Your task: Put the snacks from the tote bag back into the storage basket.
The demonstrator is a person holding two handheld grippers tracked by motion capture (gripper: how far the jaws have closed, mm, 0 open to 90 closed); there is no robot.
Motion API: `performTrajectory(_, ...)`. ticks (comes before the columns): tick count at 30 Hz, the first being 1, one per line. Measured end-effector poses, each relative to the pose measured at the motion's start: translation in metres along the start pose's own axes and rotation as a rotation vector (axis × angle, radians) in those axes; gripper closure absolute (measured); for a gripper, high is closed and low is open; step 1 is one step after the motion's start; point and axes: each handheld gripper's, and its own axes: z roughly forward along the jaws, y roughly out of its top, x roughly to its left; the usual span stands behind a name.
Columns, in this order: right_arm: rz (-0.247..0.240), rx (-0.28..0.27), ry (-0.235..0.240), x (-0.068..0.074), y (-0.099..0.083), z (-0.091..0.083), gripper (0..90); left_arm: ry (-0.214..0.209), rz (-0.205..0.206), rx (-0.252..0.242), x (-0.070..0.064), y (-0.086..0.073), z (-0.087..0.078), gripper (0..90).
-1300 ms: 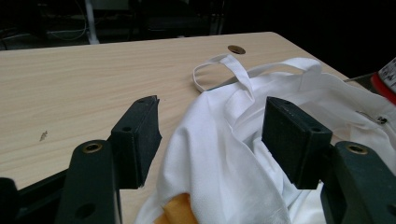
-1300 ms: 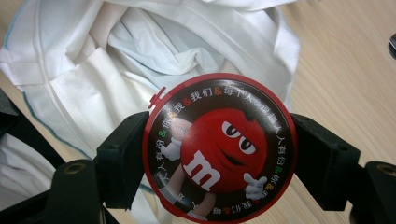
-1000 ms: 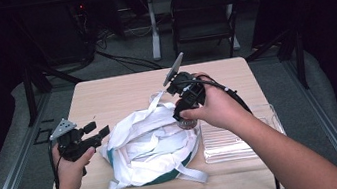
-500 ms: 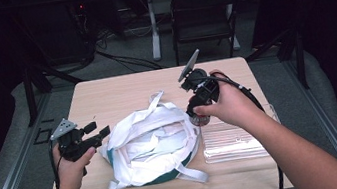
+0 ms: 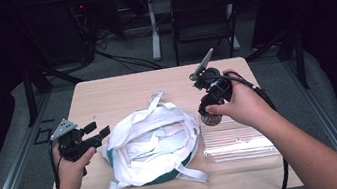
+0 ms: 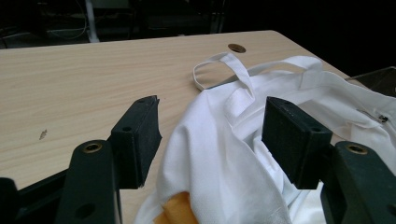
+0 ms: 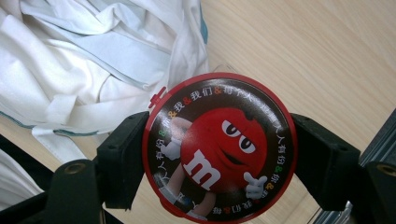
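A white cloth bag (image 5: 151,145) with long handles lies crumpled on the middle of the wooden table (image 5: 121,94). My left gripper (image 5: 100,130) is open at the bag's left edge; in the left gripper view white cloth (image 6: 219,154) lies between its jaws, with something orange (image 6: 180,210) showing in a fold. My right gripper (image 5: 210,113) is raised to the right of the bag, pointing down, shut on a round candy tub (image 7: 219,147) with a red-rimmed lid that bears a red cartoon figure. The tub (image 5: 209,117) shows under the right hand in the high view.
A clear plastic tray (image 5: 239,139) lies on the table's right part, under the right forearm. A round cable hole (image 6: 236,47) sits near the table's far edge. A dark folding chair (image 5: 202,13) and cables stand on the floor beyond the table.
My right gripper has drawn away from the bag to the right, carrying the candy tub. The left gripper has stayed in place at the bag's left edge.
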Motion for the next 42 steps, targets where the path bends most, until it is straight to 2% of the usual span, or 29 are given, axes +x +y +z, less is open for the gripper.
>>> performTrajectory(6, 0.033, 0.005, -0.008, -0.012, -0.01, 0.001, 25.5, -0.002, 0.002, 0.001, 0.0, 0.0, 0.0, 36.9)
performTrajectory(15, 0.058, 0.006, -0.007, -0.019, -0.017, 0.006, 25.5, -0.002, 0.003, 0.004, 0.0, 0.0, 0.001, 36.9)
performTrajectory(27, 0.058, 0.026, -0.003, -0.015, -0.018, 0.017, 25.5, -0.001, 0.0, 0.005, 0.0, -0.001, 0.001, 36.9)
performTrajectory(29, 0.069, 0.013, 0.005, -0.014, -0.019, 0.022, 25.5, -0.001, 0.0, 0.004, 0.0, -0.001, 0.001, 36.9)
performTrajectory(30, 0.056, 0.017, 0.005, -0.014, -0.02, 0.023, 25.5, -0.002, 0.0, 0.004, 0.0, -0.001, 0.001, 36.9)
performTrajectory(36, 0.066, 0.035, 0.006, -0.014, -0.023, 0.031, 25.5, -0.001, -0.001, 0.005, 0.0, -0.001, 0.001, 36.9)
performTrajectory(42, 0.069, 0.032, 0.016, -0.015, -0.027, 0.042, 25.5, -0.001, 0.004, 0.009, -0.001, -0.001, 0.002, 36.9)
